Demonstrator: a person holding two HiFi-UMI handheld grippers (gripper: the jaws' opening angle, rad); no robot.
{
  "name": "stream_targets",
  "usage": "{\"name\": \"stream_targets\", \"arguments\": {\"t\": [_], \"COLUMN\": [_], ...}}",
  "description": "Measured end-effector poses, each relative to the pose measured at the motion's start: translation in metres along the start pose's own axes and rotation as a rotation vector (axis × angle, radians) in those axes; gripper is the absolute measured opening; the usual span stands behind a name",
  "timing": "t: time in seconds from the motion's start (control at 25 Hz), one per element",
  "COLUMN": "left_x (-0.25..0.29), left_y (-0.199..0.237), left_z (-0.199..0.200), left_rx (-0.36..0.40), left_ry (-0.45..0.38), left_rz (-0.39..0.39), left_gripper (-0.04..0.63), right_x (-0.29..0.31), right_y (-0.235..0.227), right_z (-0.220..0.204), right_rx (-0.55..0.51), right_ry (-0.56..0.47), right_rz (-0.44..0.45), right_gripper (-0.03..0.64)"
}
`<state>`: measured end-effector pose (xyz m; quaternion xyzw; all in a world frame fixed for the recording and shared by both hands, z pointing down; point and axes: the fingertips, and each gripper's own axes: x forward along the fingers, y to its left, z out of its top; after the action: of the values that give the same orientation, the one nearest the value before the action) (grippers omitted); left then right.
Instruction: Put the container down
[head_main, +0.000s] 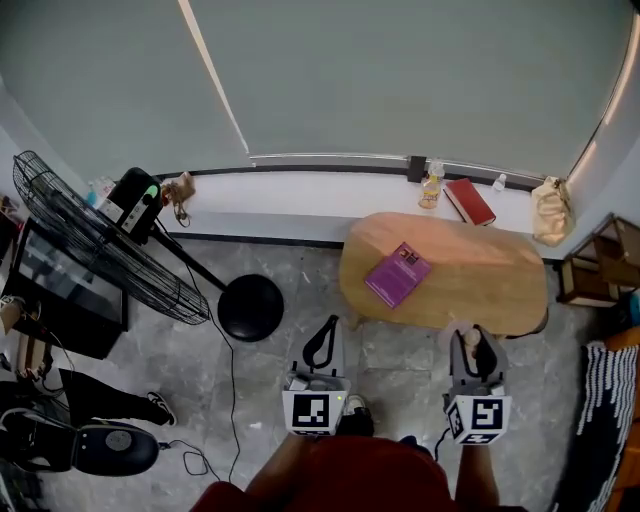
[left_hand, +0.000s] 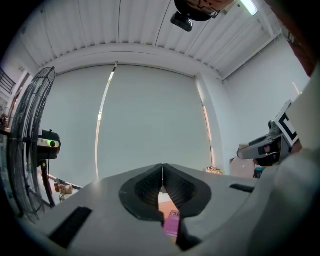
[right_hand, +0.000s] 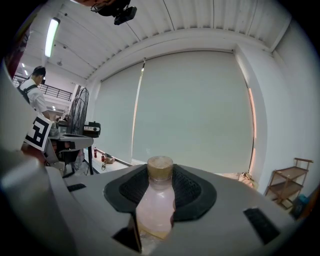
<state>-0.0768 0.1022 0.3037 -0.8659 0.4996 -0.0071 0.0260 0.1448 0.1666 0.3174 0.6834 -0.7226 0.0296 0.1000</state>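
Pinched upright between the fingers of the right gripper (right_hand: 160, 189): a pale translucent bottle (right_hand: 156, 212), tan cap (right_hand: 160, 168) poking above the pads. Fingers of the left gripper (left_hand: 162, 186) pressed together, nothing between. Beyond their tips, a purple book (left_hand: 171, 224) on a wooden table (head_main: 485, 275).

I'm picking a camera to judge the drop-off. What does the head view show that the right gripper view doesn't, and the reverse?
Head view only: the oval wooden table ahead, with a purple book lying on it, and a red book on the white sill. Right gripper view only: a plain look at the pale plastic bottle with a tan cap, upright and pinched between the jaws of the right gripper, plus a ceiling strip light. Both: the black wire fan, grey roller blind and wooden shelf.
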Motion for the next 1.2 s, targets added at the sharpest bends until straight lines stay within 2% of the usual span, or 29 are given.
{"name": "stream_targets", "arguments": {"t": [0.32, 0.6, 0.88, 1.2], "left_x": [0.01, 0.023, 0.057, 0.12], "left_y": [0.05, 0.064, 0.069, 0.077], "left_z": [-0.015, -0.022, -0.028, -0.035], "left_rx": [-0.034, -0.042, -0.033, -0.025], "left_ry": [-0.003, -0.005, 0.019, 0.043], "left_rz": [0.032, 0.047, 0.061, 0.078], "left_gripper": [0.009, 0.009, 0.009, 0.009], "right_x": [0.042, 0.07, 0.11, 0.175], "right_y": [0.042, 0.053, 0.043, 0.02], "right_z": [0.002, -0.001, -0.003, -0.009], "right_rx": [-0.015, -0.015, -0.006, -0.004], "right_ry": [-0.003, 0.002, 0.011, 0.05], "right_rz": [0.039, 0.072, 0.106, 0.144], "right_gripper": [0.14, 0.14, 0.14, 0.14]}}
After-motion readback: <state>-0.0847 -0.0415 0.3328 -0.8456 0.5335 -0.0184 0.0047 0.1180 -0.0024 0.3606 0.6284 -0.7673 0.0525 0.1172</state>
